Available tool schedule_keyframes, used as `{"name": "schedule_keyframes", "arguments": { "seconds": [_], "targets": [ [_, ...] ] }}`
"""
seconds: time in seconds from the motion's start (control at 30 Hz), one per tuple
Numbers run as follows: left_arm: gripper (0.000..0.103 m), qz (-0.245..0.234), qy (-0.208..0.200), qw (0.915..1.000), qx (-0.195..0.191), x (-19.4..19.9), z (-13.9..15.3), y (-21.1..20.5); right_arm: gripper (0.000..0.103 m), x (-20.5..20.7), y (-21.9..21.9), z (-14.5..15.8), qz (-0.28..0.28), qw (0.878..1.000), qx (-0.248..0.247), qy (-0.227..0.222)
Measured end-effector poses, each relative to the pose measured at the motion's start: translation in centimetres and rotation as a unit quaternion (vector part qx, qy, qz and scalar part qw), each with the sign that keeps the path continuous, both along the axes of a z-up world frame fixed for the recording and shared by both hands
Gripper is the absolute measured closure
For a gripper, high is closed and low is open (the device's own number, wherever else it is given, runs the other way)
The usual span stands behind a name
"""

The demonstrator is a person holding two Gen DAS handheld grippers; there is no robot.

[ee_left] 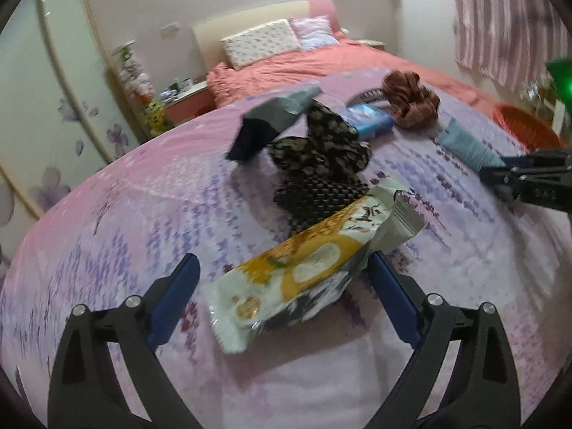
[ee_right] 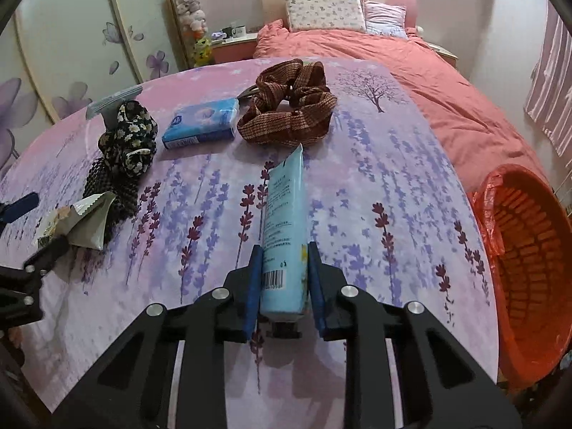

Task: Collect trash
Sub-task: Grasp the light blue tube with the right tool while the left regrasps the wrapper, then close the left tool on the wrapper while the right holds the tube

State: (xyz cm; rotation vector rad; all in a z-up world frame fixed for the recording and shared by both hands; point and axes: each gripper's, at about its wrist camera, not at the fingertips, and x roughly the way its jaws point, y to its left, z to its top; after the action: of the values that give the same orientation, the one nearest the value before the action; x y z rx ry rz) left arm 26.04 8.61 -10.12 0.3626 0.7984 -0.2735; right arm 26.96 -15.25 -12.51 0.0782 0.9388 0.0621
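My left gripper (ee_left: 282, 268) is open around a white and yellow snack wrapper (ee_left: 307, 264) that lies on the purple floral sheet (ee_left: 125, 221); the jaws stand wide on either side of it. My right gripper (ee_right: 282, 261) is shut on a light blue tube (ee_right: 286, 221), which points away from me just above the sheet. The tube also shows in the left wrist view (ee_left: 464, 144), and the wrapper in the right wrist view (ee_right: 82, 221). A grey foil wrapper (ee_left: 271, 118) stands behind a black floral scrunchie (ee_left: 329, 143).
A blue tissue pack (ee_right: 202, 123) and a brown plaid scrunchie (ee_right: 289, 107) lie further back. An orange basket lined with a red bag (ee_right: 525, 268) stands off the sheet's right edge. A bed with a pink cover (ee_right: 411, 71) lies behind, a wardrobe (ee_right: 71, 53) to the left.
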Motion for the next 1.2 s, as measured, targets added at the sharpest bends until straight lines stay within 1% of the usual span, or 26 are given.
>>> {"name": "schedule_keyframes", "arguments": {
  "seconds": [0.03,0.07,0.1,0.13,0.17,0.2,0.23,0.27,0.33,0.37,0.4,0.43,0.47,0.5,0.53,0.57,0.6,0.63,0.67,0.7,0.87,0.97,1.07,1.17,1.2],
  "targets": [
    [0.016,-0.005,0.005,1.0000,0.006,0.4,-0.3,-0.4,0.078,-0.3,0.0,0.0,-0.002,1.000,0.003,0.000],
    [0.028,-0.008,0.012,0.9998,0.010,0.7,-0.6,-0.6,0.078,-0.2,-0.1,0.0,-0.004,1.000,0.005,0.000],
    [0.035,-0.011,0.023,0.9996,0.012,1.1,-1.0,-0.9,0.078,-0.3,-0.1,0.0,-0.005,1.000,0.006,0.000],
    [0.044,-0.005,0.036,0.9993,0.006,1.4,-1.2,-1.0,0.078,-0.3,0.0,0.1,-0.009,1.000,0.010,0.000],
    [0.051,0.007,0.039,0.9992,-0.006,1.5,-1.1,-0.9,0.078,-0.4,0.2,0.0,-0.011,1.000,0.016,-0.001],
    [0.057,0.028,0.046,0.9981,-0.030,1.6,-0.9,-0.5,0.078,-1.3,0.0,0.1,-0.012,1.000,0.022,-0.002],
    [0.068,0.041,0.056,0.9963,-0.050,1.6,-0.7,-0.2,0.078,-1.7,0.0,0.1,-0.013,0.999,0.032,-0.004],
    [0.073,0.058,0.065,0.9938,-0.069,1.5,-0.5,0.1,0.078,-2.1,0.0,0.1,-0.013,0.999,0.040,-0.005],
    [0.075,0.093,0.075,0.9870,-0.107,0.9,-0.3,0.7,0.078,-2.4,0.2,0.1,-0.012,0.999,0.051,-0.007],
    [0.076,0.103,0.084,0.9824,-0.131,0.5,-0.2,0.9,0.078,-2.5,0.4,0.1,-0.011,0.998,0.058,-0.007],
    [0.076,0.103,0.097,0.9779,-0.154,0.0,-0.2,0.9,0.078,-2.5,0.5,0.1,-0.010,0.998,0.062,-0.007],
    [0.076,0.097,0.106,0.9756,-0.166,-0.5,-0.2,0.7,0.078,-2.7,0.7,0.1,-0.009,0.998,0.065,-0.008],
    [0.076,0.089,0.110,0.9749,-0.172,-1.0,-0.1,0.5,0.078,-2.9,0.9,0.1,-0.007,0.998,0.065,-0.009],
    [0.076,0.079,0.106,0.9765,-0.170,-1.7,0.1,0.1,0.078,-3.0,1.1,0.1,-0.006,0.998,0.062,-0.011],
    [0.071,0.071,0.093,0.9799,-0.161,-2.3,0.5,-0.2,0.078,-3.3,1.2,0.1,-0.005,0.998,0.059,-0.013],
    [0.058,0.067,0.077,0.9835,-0.150,-2.7,0.9,-0.4,0.078,-3.4,1.2,0.1,-0.005,0.998,0.057,-0.014],
    [0.049,0.066,0.064,0.9860,-0.139,-2.9,1.2,-0.6,0.078,-3.5,1.2,0.0,-0.005,0.998,0.057,-0.014],
    [0.037,0.067,0.055,0.9872,-0.134,-2.9,1.4,-0.7,0.078,-3.6,1.2,0.0,-0.006,0.998,0.059,-0.013],
    [0.032,0.068,0.051,0.9876,-0.132,-2.8,1.6,-0.8,0.078,-3.7,1.2,0.1,-0.007,0.998,0.060,-0.013],
    [0.032,0.064,0.050,0.9883,-0.129,-2.7,1.7,-0.9,0.078,-3.8,1.1,0.1,-0.007,0.998,0.061,-0.013],
    [0.026,0.056,0.039,0.9947,-0.077,-1.9,1.3,-1.7,0.079,-4.1,0.7,0.1,-0.010,0.998,0.060,-0.014],
    [0.022,0.045,0.041,0.9971,-0.045,-1.7,0.5,-1.8,0.079,-4.2,0.4,0.1,-0.011,0.998,0.061,-0.013],
    [0.019,0.031,0.041,0.9985,-0.021,-1.5,-0.2,-2.0,0.079,-4.3,0.2,0.1,-0.011,0.998,0.064,-0.012],
    [0.018,0.020,0.044,0.9988,-0.004,-1.2,-0.8,-2.3,0.078,-4.3,0.3,0.1,-0.010,0.998,0.062,-0.013],
    [0.020,0.016,0.049,0.9987,-0.003,-1.1,-1.1,-2.5,0.078,-4.3,0.3,0.0,-0.010,0.998,0.061,-0.013]
  ]
}}
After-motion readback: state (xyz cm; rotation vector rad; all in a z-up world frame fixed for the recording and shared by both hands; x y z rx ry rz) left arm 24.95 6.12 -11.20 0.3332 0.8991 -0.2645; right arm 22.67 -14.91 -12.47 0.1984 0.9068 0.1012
